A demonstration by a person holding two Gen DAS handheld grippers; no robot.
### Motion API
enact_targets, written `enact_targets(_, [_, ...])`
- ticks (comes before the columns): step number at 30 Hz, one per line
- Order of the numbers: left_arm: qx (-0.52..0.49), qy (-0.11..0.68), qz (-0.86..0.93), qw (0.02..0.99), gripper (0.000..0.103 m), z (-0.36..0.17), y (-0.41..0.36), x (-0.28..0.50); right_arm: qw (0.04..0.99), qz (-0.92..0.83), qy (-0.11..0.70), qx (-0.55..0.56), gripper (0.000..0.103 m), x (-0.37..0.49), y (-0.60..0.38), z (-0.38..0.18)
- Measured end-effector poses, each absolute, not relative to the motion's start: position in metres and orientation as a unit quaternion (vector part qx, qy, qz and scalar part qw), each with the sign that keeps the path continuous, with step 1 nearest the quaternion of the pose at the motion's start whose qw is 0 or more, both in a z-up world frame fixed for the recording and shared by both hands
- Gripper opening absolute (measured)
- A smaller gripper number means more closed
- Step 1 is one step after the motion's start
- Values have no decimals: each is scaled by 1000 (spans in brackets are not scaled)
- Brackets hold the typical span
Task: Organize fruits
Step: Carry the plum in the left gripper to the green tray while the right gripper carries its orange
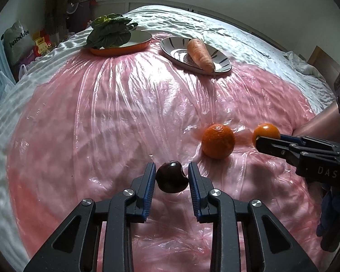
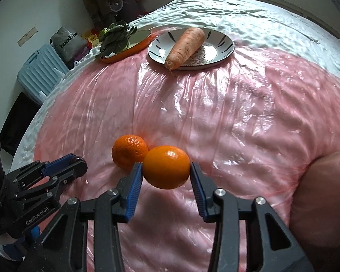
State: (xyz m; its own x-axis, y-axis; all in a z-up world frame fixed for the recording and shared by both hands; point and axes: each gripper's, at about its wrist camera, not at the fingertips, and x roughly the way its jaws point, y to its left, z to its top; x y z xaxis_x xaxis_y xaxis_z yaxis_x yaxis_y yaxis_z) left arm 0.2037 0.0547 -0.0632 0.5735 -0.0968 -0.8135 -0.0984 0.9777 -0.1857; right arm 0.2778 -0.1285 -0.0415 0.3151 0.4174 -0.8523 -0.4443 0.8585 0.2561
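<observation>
Orange tangerine (image 2: pixel 166 167) clamped btwn right gripper (image 2: pixel 166 176) pads, off sheet.

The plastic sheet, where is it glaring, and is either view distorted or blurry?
Left wrist view: glare streaks on the plastic sheet below the plates; fisheye bends the bed's edges. Right wrist view: bright glints on the held orange; nearby things look sharp.

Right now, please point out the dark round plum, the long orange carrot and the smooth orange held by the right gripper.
dark round plum (image 1: pixel 171 179), left wrist view, middle of its skin.
long orange carrot (image 2: pixel 185 47), right wrist view, mid-body.
smooth orange (image 2: pixel 166 166), right wrist view, front face.
</observation>
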Motion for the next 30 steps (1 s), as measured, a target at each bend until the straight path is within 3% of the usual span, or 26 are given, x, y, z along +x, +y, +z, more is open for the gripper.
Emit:
enact_targets(23, [-72, 477, 7, 876, 22, -78, 41, 201, 815, 248, 524, -10, 67, 241, -147, -44])
enact_targets(30, [61, 471, 23, 880, 22, -83, 5, 200, 815, 247, 524, -4, 67, 239, -152, -46])
